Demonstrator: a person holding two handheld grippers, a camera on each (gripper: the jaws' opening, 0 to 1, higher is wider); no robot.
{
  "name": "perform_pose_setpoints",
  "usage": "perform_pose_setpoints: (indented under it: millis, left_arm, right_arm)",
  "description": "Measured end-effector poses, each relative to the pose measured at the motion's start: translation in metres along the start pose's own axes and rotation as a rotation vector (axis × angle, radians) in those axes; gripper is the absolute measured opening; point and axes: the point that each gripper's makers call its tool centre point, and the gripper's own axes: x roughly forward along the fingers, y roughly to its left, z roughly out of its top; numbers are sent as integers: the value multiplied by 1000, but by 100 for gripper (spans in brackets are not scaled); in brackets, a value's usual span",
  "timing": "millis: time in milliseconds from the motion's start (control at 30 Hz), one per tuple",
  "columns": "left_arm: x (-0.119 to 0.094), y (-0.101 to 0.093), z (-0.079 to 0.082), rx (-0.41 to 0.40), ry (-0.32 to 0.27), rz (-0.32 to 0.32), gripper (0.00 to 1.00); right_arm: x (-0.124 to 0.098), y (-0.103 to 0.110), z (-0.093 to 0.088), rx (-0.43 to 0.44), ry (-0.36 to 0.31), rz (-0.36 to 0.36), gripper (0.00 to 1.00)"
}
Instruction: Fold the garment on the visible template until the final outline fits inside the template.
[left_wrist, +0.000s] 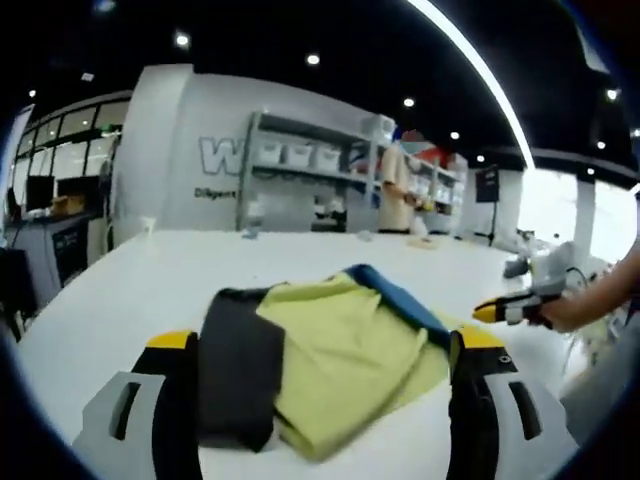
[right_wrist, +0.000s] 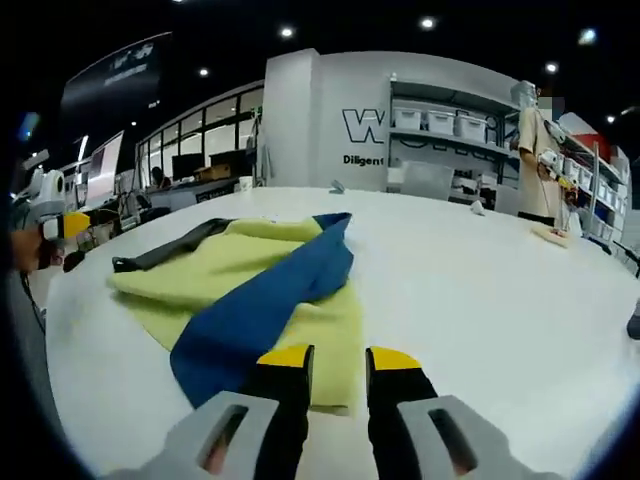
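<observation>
Surface (left_wrist: 150, 280): white, wide, shelving seen behind.
Garment (left_wrist: 330, 365): yellow-green, blue and dark panels, laid partly folded on the surface.
Left tongs (left_wrist: 325, 345): spread wide, nothing gripped.
Right tongs (right_wrist: 338, 358): narrowly parted, nothing held, at the garment's edge.

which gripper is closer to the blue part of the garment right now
Right. The right gripper has its yellow tips just short of the blue panel, near the garment's edge. The left gripper straddles the black part and yellow-green part, with the blue beyond them.
</observation>
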Motion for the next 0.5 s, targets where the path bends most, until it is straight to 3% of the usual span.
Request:
perform_pose_setpoints:
  millis: [300, 400, 433, 500]
  left_arm:
    - [-39, -8, -11, 12, 58, 8, 99]
    - [-50, -6, -9, 12, 57, 30, 99]
    - [-52, -6, -8, 14, 56, 34, 99]
    - [-56, -7, -6, 14, 54, 37, 99]
  right_arm:
    - [0, -5, -27, 29, 76, -34, 15]
    - [4, -5, -30, 40, 80, -38, 7]
    - [4, -5, -31, 43, 83, -37, 0]
    - [4, -6, -28, 47, 74, -39, 0]
